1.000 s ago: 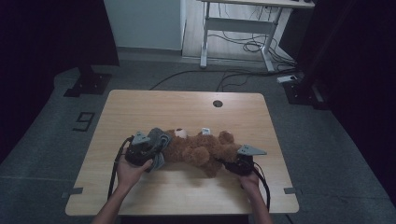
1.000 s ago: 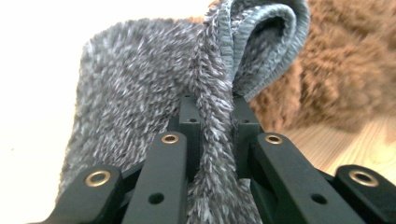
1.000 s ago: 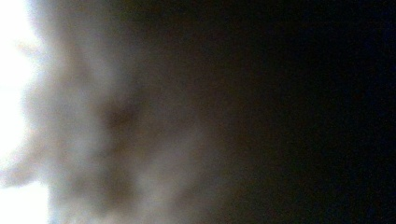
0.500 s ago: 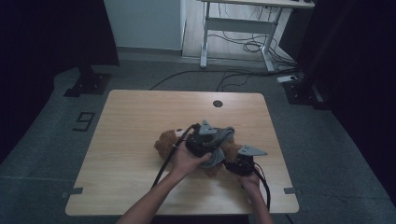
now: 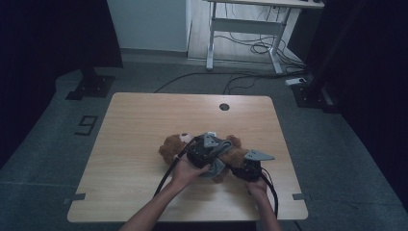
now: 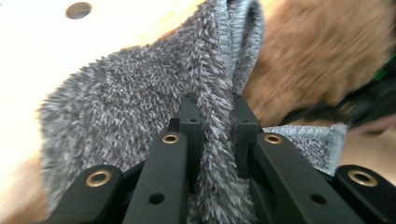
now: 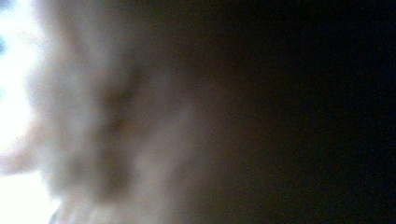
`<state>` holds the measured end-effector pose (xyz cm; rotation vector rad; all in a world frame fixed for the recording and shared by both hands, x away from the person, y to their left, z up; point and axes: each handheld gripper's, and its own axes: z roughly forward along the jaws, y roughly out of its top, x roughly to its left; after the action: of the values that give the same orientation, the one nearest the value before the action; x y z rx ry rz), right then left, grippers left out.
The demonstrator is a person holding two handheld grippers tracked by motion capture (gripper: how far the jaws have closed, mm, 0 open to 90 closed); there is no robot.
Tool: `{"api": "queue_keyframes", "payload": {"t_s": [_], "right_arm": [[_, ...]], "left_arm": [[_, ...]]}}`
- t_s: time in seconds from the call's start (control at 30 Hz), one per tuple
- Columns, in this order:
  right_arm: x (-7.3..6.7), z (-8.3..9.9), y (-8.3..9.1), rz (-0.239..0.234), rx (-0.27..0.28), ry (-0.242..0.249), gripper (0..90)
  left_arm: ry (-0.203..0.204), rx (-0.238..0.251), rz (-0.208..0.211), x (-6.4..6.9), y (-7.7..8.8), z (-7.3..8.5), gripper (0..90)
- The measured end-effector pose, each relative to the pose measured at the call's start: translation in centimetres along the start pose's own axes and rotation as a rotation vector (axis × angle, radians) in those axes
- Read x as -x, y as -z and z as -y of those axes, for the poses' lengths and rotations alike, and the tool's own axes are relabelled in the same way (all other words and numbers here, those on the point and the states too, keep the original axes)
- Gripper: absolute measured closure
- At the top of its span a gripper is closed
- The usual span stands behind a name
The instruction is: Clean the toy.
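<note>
My left tool (image 6: 212,121) pinches a fold of the grey fuzzy cloth (image 6: 140,102) between its two black jaws. My right tool (image 5: 248,166) lies just beside it, against the brown teddy bear (image 5: 173,147); its own view is all blur, so I cannot tell how its jaws stand. The bear lies on the wooden surface (image 5: 144,115), partly under both tools. Farther away, near the far edge, the surface has a round hole (image 5: 223,107).

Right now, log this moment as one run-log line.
left gripper: shut on grey fuzzy cloth | right gripper: at teddy bear, jaw state unreadable | table: bear lying near front edge
</note>
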<state>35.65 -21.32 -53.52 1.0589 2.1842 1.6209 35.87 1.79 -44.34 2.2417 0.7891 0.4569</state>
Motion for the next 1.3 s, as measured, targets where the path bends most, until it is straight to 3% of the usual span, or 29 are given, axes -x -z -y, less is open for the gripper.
{"api": "queue_keyframes", "payload": {"t_s": [0.03,0.1,0.27,0.43,0.67,0.77,0.87,1.0,1.07,1.2,1.3], "right_arm": [[0.0,0.0,0.0,-0.001,-0.002,-0.001,71.9],[0.1,0.1,0.1,-0.004,0.001,-0.005,71.9],[0.1,0.1,0.1,-0.011,-0.002,-0.004,72.0],[0.1,0.2,0.1,-0.007,0.0,-0.008,72.2],[0.0,0.2,0.1,-0.006,0.0,-0.004,72.2],[0.0,0.2,0.1,-0.007,0.002,-0.008,72.3],[0.1,0.3,0.0,-0.011,0.005,-0.011,72.4],[0.2,0.3,-0.1,-0.015,0.005,-0.017,72.5],[0.2,0.3,-0.1,-0.013,0.006,-0.021,72.4],[0.2,0.3,0.0,-0.006,0.004,-0.012,72.4],[0.4,0.3,0.1,-0.004,0.006,-0.017,72.4]], "left_arm": [[-0.001,-0.009,-0.043,-0.5,0.5,0.5,79.3],[0.007,-0.04,-0.085,-1.7,1.3,1.4,79.3],[0.064,-0.049,-0.086,-4.1,3.0,3.9,79.4],[0.083,-0.044,-0.138,-5.6,5.2,5.4,79.2],[0.187,-0.036,-0.178,-8.3,5.9,9.3,79.1],[0.255,-0.055,-0.165,-9.7,5.2,11.2,79.3],[0.301,-0.053,-0.115,-10.3,4.3,12.4,79.3],[0.287,-0.097,-0.108,-10.0,2.7,12.7,79.3],[0.309,-0.124,-0.08,-10.2,1.7,13.1,79.2],[0.336,-0.106,-0.07,-10.7,1.9,12.7,79.1],[0.328,-0.067,-0.083,-11.2,3.5,11.0,79.0]]}}
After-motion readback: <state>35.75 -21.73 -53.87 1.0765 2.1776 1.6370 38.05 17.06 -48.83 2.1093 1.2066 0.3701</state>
